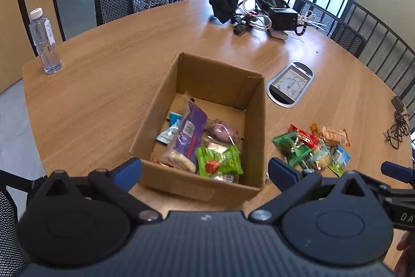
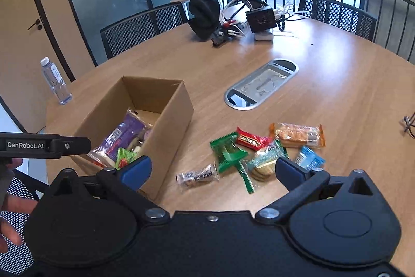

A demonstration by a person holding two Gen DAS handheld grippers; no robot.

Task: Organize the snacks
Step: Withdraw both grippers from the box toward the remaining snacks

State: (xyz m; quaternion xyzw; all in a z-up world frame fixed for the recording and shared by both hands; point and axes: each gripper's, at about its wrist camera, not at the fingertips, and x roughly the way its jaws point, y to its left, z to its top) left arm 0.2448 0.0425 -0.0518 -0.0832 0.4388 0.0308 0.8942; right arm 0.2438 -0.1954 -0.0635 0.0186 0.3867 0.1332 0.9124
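Left wrist view: left gripper (image 1: 205, 169) has its jaws spread wide with nothing between the blue fingertips (image 1: 129, 168); it hangs over the near edge of the open cardboard box (image 1: 255, 126), which stands on the round wooden table (image 1: 103, 85). Inside the box: a purple packet (image 1: 188, 131) lying lengthwise, a blue-white sachet (image 1: 170, 130) on its left, a clear bag with a pinkish item (image 1: 220, 131), and a green packet (image 1: 220, 162) at the near wall. To the right of the box, on the bare tabletop, a loose pile of snacks (image 1: 315, 147): green, red, orange and blue wrappers, touching or overlapping one another. A water bottle (image 1: 44, 42) stands upright at the far left edge; a black pouch and a tangle of cables with a black device (image 1: 259, 12) sit at the far side; an oval metal cable hatch (image 1: 290, 82) is set into the table beyond the box. Right wrist view: right gripper (image 2: 212, 171) also has its jaws fully apart and empty, above the table in front of the pile. Here the box lies to the left, the pile to the right of it: a green wrapper (image 2: 228, 151), red bar (image 2: 250, 140), orange cracker pack (image 2: 297, 134), blue sachet (image 2: 310, 157), a pale round-biscuit pack (image 2: 262, 164), and, lying apart nearer the box, a clear-wrapped dark biscuit pack (image 2: 198, 175). Part of the other gripper's body enters at left, with a hand (image 2: 13, 214) below it.
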